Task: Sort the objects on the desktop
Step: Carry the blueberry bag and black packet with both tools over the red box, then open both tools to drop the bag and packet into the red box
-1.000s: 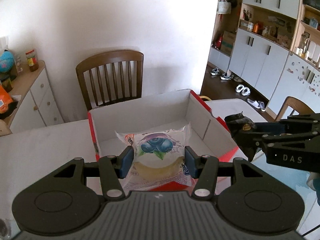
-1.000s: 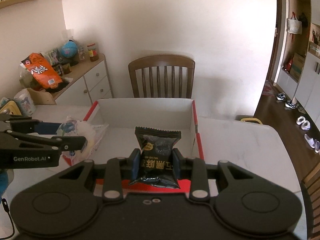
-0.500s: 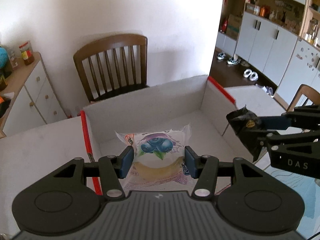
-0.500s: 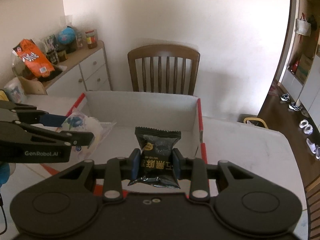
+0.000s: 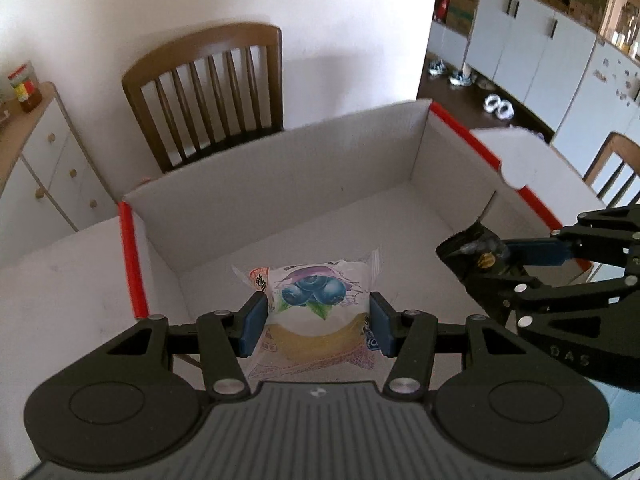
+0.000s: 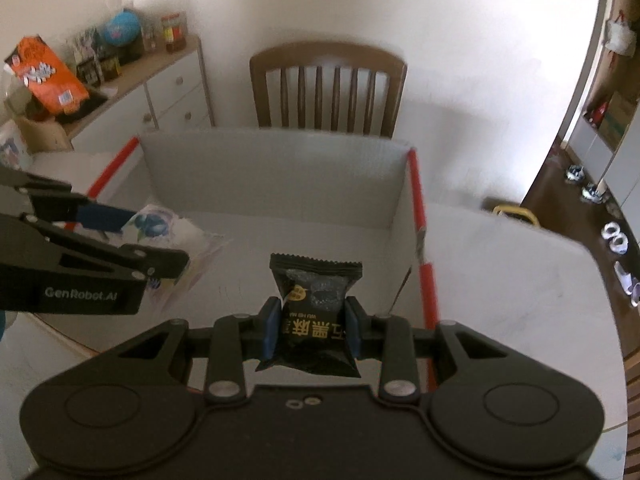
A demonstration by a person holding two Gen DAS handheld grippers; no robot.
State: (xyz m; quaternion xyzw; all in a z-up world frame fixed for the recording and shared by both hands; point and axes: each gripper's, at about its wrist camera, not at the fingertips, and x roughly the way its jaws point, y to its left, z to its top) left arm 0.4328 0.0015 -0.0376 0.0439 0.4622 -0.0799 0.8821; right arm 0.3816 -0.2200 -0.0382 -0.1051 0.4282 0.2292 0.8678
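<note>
Both tools are built of matte black plastic. On the left gripper [image 5: 314,322], blue pads, silver screw heads and two round embossed discs are seen; white "GenRobot.AI" lettering is printed on its side. The right gripper [image 6: 310,330] is marked "DAS" faintly.

Wooden slat-back chair [image 5: 212,92] against the white wall, pushed up behind the table [image 6: 500,256]. White sideboard with drawers [image 6: 172,92] on the left – on top: orange snack bag [image 6: 46,76], blue globe [image 6: 122,28], red-lidded jar [image 6: 174,32]. Far right: white cabinets [image 5: 532,40], shoes on the dark floor [image 5: 496,104], second chair's back [image 5: 616,168] – only partly in view.
</note>
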